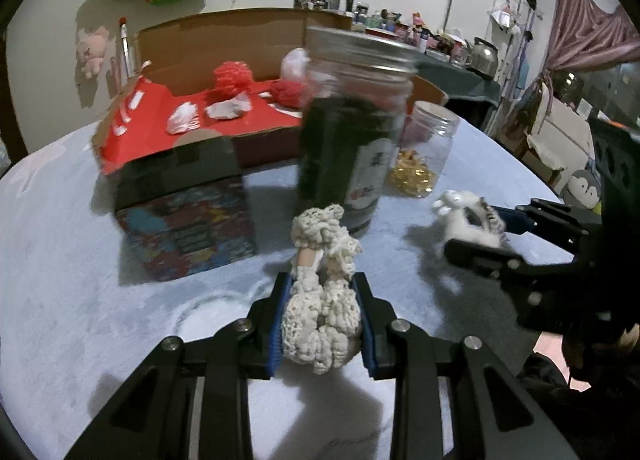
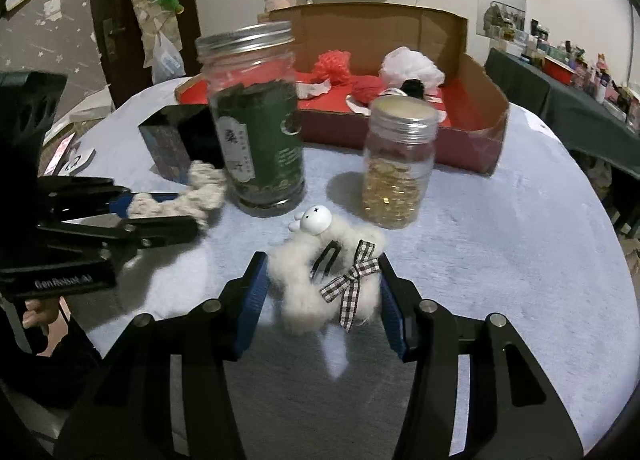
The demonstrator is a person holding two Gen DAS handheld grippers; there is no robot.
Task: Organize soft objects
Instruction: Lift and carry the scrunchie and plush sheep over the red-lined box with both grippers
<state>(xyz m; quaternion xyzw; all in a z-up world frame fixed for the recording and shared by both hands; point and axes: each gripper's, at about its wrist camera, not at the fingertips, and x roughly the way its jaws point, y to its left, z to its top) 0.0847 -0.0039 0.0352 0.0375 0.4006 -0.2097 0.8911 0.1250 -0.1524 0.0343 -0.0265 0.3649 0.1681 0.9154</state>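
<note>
The left tool is closed on a cream crochet scrunchie, its blue pads pressing both sides of the bunched yarn, which sticks forward past the fingertips. From the right wrist view the same tool comes in from the left, and the scrunchie hangs just left of the green jar, close to its base; whether the two touch cannot be told.

The right tool has its fingers spread fairly wide around a fluffy white scrunchie with a checked bow, a black clip and a small white bunny head. The fluff reaches both blue pads, so the tool appears to be holding it lightly, in front of the green jar. In the left wrist view this tool enters from the right with the scrunchie at its tips.

Right of the green jar stands a smaller jar of gold pieces. Left of the green jar sits a dark box. Behind the green jar a cardboard tray with a red floor lies on the bench. It holds a red scrunchie, a red ball of yarn and a white mesh puff.
</note>
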